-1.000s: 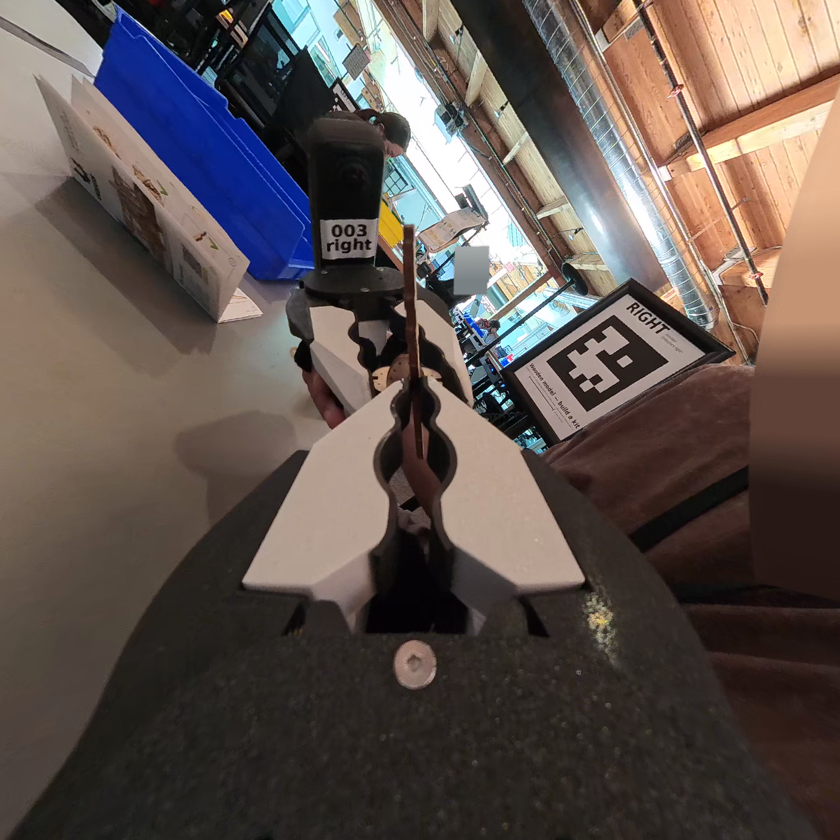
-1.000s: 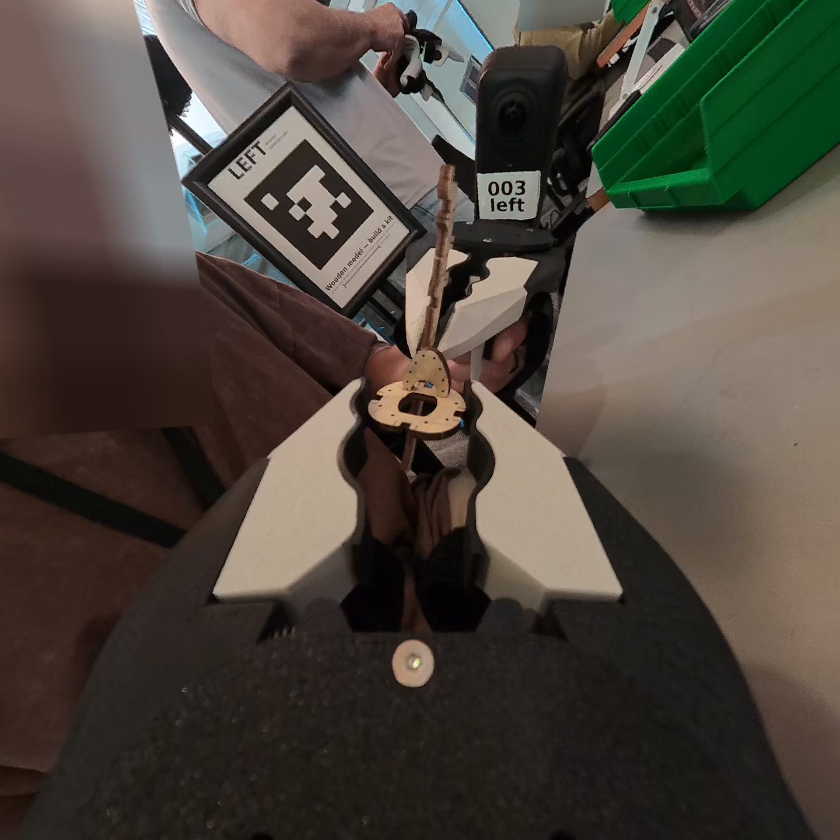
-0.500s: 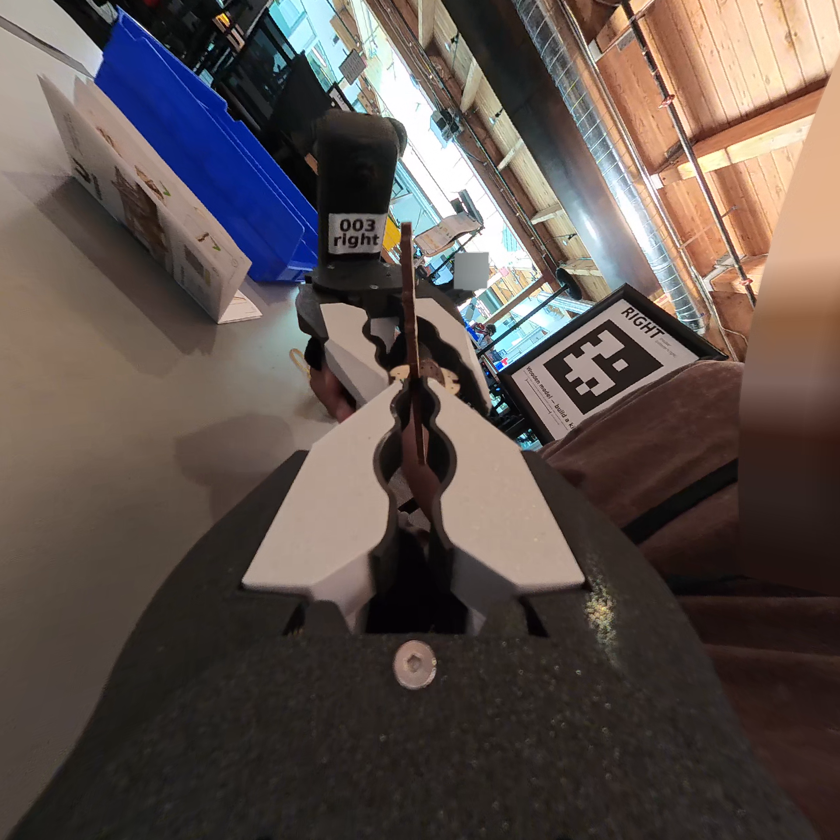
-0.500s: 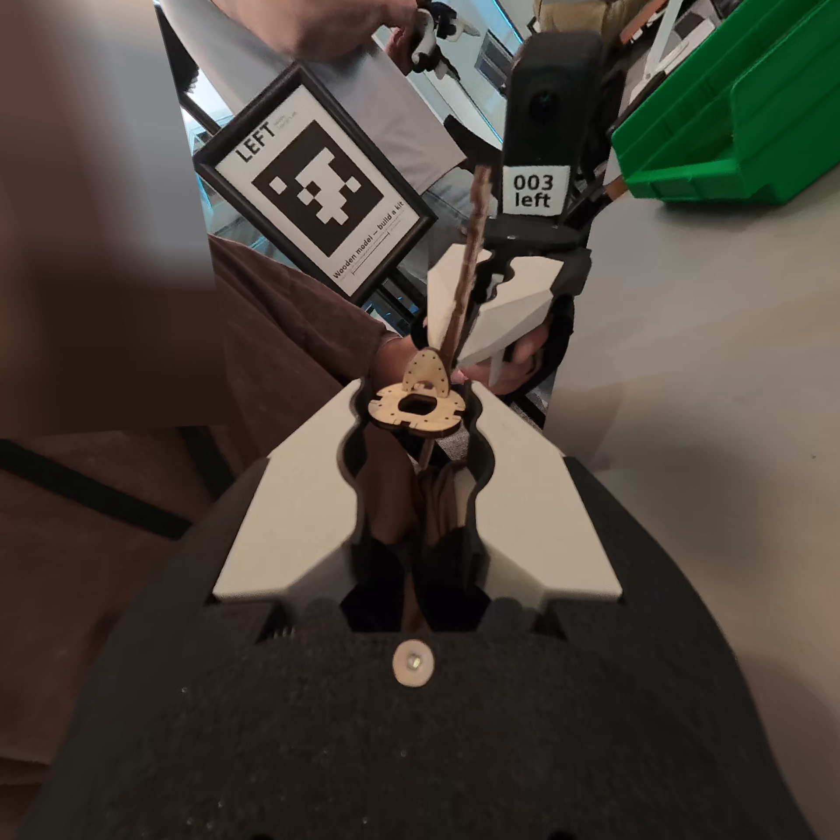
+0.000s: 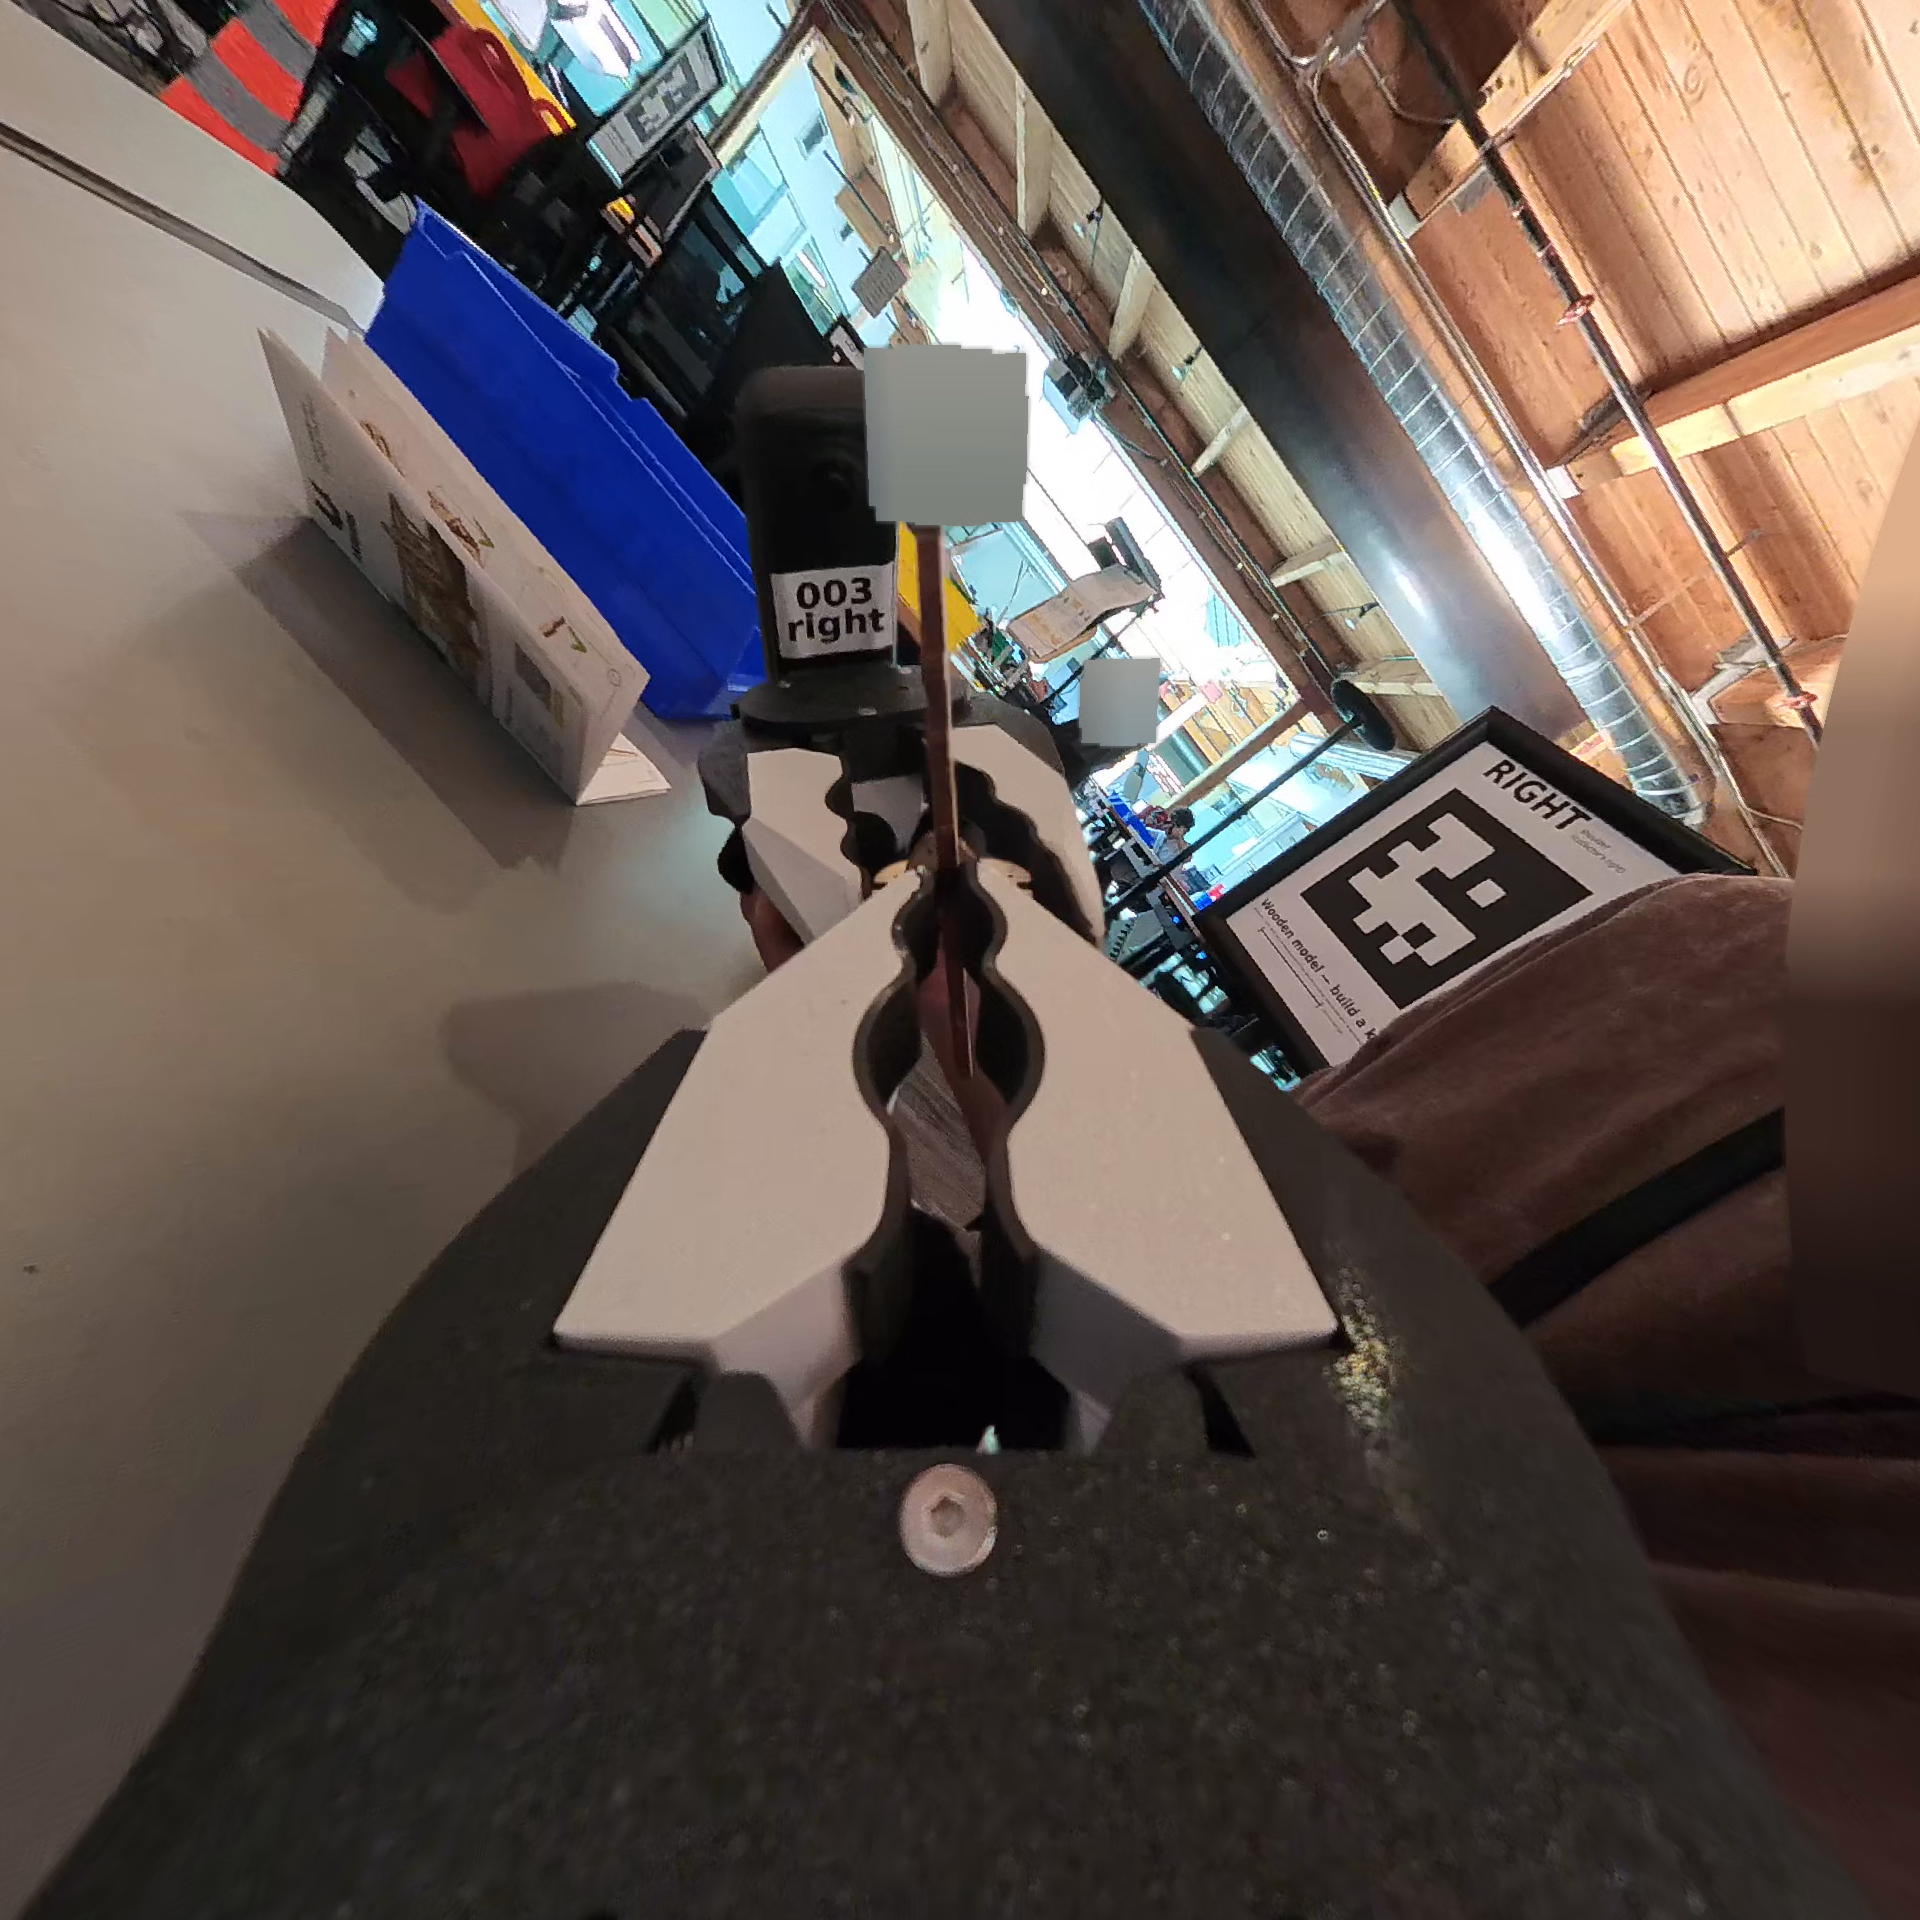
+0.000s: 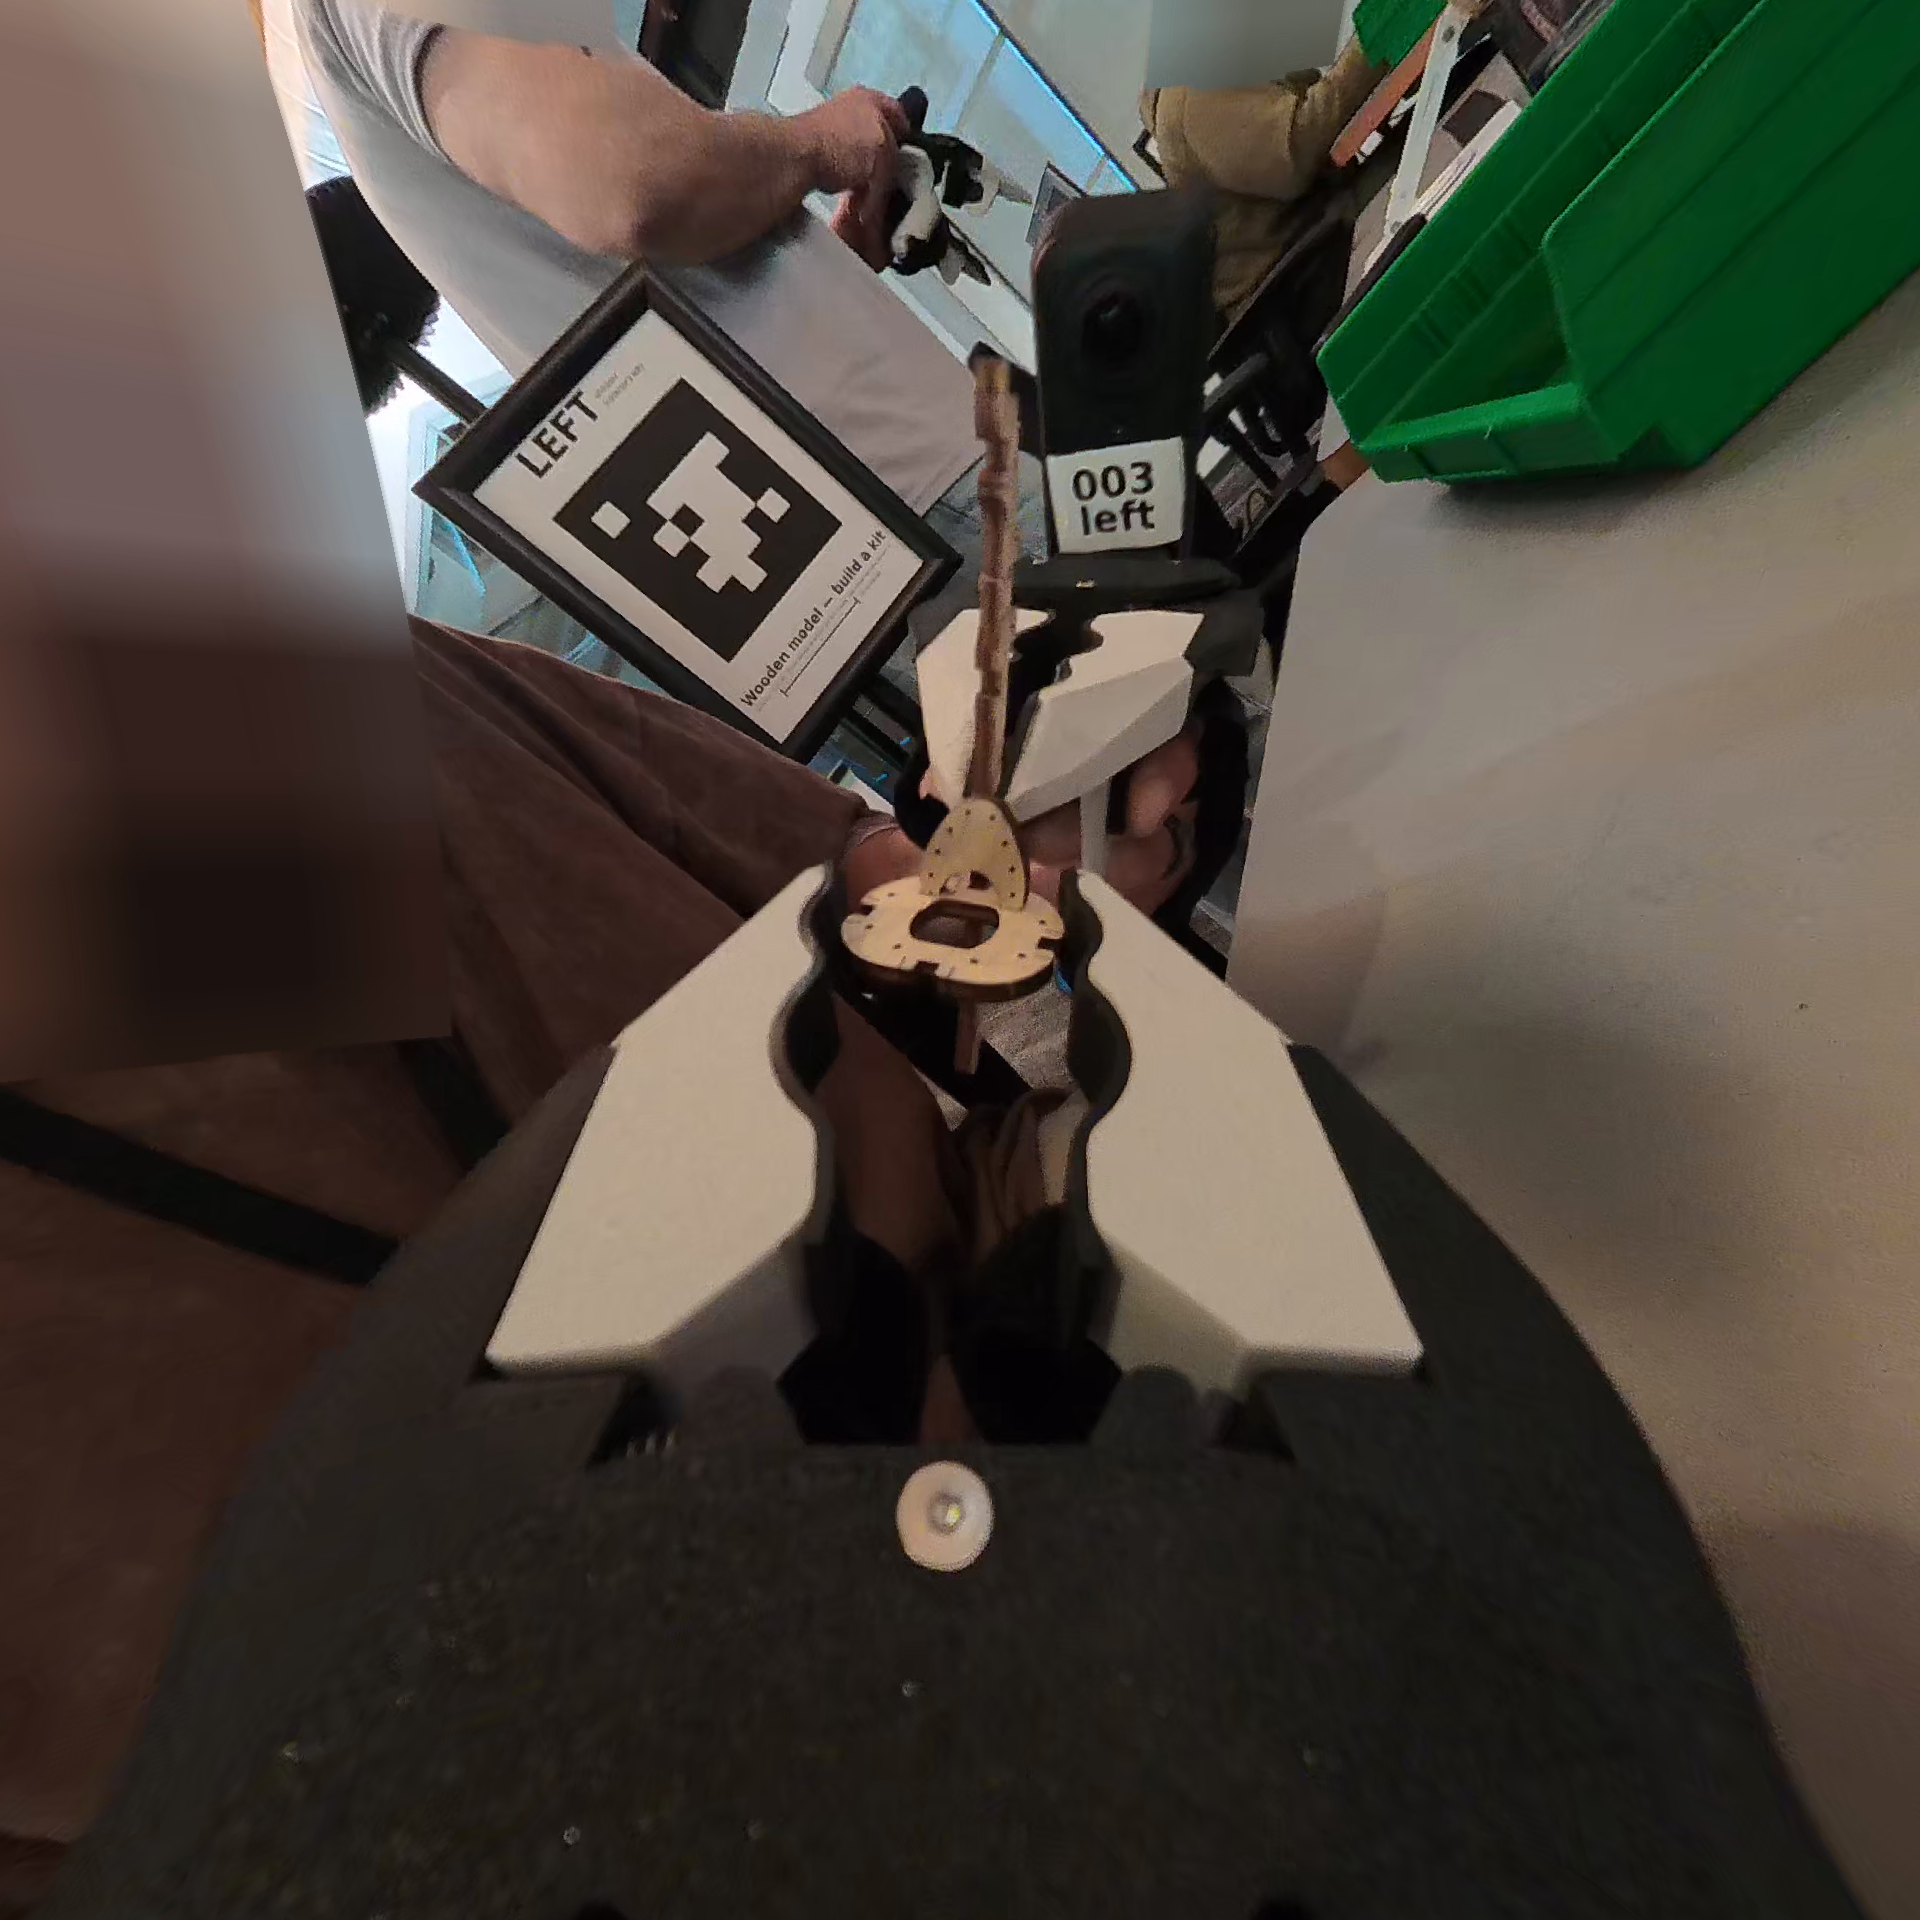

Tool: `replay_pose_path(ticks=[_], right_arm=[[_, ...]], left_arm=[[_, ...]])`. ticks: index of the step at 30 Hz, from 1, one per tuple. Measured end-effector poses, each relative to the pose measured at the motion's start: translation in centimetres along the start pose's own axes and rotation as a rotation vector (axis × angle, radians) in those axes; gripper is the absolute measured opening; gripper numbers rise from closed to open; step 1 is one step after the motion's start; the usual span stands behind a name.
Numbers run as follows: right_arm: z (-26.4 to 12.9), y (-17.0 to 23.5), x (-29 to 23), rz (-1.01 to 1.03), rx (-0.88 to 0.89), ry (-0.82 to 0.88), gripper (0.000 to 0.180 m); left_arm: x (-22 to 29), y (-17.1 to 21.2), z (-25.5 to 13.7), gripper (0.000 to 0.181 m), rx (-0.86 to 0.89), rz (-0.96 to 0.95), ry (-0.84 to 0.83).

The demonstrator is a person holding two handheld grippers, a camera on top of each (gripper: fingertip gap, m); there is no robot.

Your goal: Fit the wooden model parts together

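Observation:
My left gripper (image 5: 945,894) is shut on a thin notched wooden strip (image 5: 935,675), seen edge-on and standing up from the fingertips. My right gripper (image 6: 951,888) is shut on a flat lobed wooden disc (image 6: 894,930) with a centre hole and a small rounded tab (image 6: 977,847) standing on it. In the right wrist view the strip (image 6: 992,582) runs down from the left gripper (image 6: 1013,748) through the disc's hole, and its lower end shows below the disc. The right gripper (image 5: 914,821) faces me just beyond the left fingertips, both held above the table.
A grey table (image 5: 260,987) lies to the side. A blue bin (image 5: 540,416) and a folded instruction leaflet (image 5: 457,582) stand on it. Green bins (image 6: 1662,260) stand at the far edge. Framed marker signs (image 5: 1455,914) (image 6: 686,530) are close by. A person (image 6: 623,156) stands behind. Less than 4 cm separates the two grippers' tips.
Both grippers have stayed shut on their parts and shifted slightly together. The strip now stands more upright in the disc's hole, with a little more of its end below the disc.

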State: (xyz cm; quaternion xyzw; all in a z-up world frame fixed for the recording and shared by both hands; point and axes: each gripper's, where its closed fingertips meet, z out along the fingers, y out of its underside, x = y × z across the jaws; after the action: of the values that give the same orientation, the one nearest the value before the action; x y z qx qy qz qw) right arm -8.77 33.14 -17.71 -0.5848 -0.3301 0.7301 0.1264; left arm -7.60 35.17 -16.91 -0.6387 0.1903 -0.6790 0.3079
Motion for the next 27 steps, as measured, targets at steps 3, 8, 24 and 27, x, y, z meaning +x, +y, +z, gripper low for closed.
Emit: replay_pose_path(ticks=[3, 8, 24, 27], right_arm=[[0.0, -0.4, -0.2, 0.004, 0.028, -0.016, 0.041], [0.2, -0.9, 0.0, -0.001, 0.067, -0.009, 0.04], [0.9, -0.6, 0.4, -0.038, 0.014, 0.031, 0.041], [1.3, -0.5, 0.4, -0.072, 0.024, 0.037, 0.041]], left_arm=[[0.1, -0.3, 0.0, 0.0, 0.019, 0.007, 0.0], [-0.1, -0.8, -0.2, 0.0, 0.065, 0.0, -0.014], [-0.2, -0.8, -0.2, 0.0, 0.097, -0.051, 0.01], [-0.1, -0.9, -0.1, 0.0, 0.116, -0.063, 0.018]])
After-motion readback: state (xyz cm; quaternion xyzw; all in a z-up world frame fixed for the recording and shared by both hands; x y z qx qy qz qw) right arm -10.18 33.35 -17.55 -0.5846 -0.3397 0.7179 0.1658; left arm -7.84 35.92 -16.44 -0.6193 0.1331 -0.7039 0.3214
